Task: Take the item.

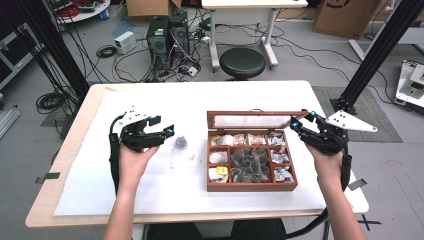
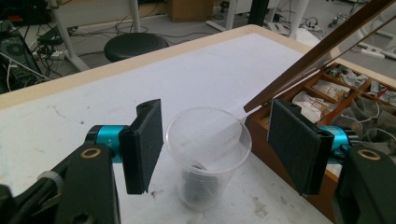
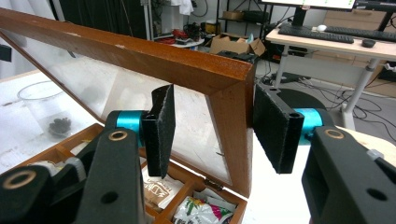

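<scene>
A clear plastic cup [image 2: 208,149] stands upright on the white table cover, a small dark lump at its bottom. My left gripper [image 2: 215,116] is open, its pads on either side of the cup without touching it. In the high view the cup [image 1: 181,142] sits just right of that gripper [image 1: 165,131]. A wooden compartment box [image 1: 250,188] holds several sachets. Its glass-paned lid [image 3: 140,51] is raised at a slant. My right gripper [image 3: 212,116] is shut on the lid's right corner, seen in the high view at the lid's right end [image 1: 299,121].
The box wall [image 2: 261,126] stands close to the right of the cup. A white sheet [image 1: 150,185] covers most of the table top. A black stool [image 1: 243,62] stands beyond the far edge, with computer towers [image 1: 167,35] and cables on the floor.
</scene>
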Available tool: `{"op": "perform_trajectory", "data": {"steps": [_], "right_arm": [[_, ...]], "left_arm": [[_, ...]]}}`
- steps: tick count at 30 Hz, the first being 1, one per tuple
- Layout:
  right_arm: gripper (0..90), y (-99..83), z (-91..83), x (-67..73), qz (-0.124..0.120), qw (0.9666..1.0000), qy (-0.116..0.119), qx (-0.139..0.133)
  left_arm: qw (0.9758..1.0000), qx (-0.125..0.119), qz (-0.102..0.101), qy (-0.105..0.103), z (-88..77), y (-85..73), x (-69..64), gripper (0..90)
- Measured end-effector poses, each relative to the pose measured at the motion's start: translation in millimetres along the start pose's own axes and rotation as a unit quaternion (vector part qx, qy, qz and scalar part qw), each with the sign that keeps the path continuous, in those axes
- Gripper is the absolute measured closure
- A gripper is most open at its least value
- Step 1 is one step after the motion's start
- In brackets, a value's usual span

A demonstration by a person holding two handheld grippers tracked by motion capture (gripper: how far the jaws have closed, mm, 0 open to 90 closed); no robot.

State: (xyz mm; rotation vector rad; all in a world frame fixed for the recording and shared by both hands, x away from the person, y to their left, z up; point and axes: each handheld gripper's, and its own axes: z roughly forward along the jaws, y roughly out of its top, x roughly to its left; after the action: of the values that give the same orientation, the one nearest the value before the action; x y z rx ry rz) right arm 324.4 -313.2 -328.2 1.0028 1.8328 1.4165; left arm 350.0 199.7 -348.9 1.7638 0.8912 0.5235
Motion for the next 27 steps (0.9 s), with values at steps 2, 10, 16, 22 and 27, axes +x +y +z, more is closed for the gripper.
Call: {"op": "perform_trajectory", "data": {"steps": [2,10,16,22,27], "right_arm": [[50.5,0.1,0.1,-0.4,-0.001,1.0,0.0,0.0],[50.5,1.1,0.8,-0.6,0.003,1.0,0.001,0.002],[50.5,1.1,1.0,-1.2,0.002,1.0,0.002,0.001],[50.5,1.2,0.8,-1.2,0.002,1.0,0.002,0.002],[50.4,1.1,0.3,-0.7,0.002,1.0,0.001,0.002]], "left_arm": [[0.9998,0.005,0.018,0.004,-6.1,3.7,-0.2,35.6],[0.9991,-0.008,0.041,0.005,-27.2,9.9,2.2,35.2],[0.9976,-0.037,0.055,0.02,-38.9,11.2,3.9,35.2],[0.9976,-0.056,0.041,0.004,-42.8,8.1,7.7,32.1],[0.9973,-0.067,0.031,-0.002,-44.5,10.6,7.8,29.6]]}}
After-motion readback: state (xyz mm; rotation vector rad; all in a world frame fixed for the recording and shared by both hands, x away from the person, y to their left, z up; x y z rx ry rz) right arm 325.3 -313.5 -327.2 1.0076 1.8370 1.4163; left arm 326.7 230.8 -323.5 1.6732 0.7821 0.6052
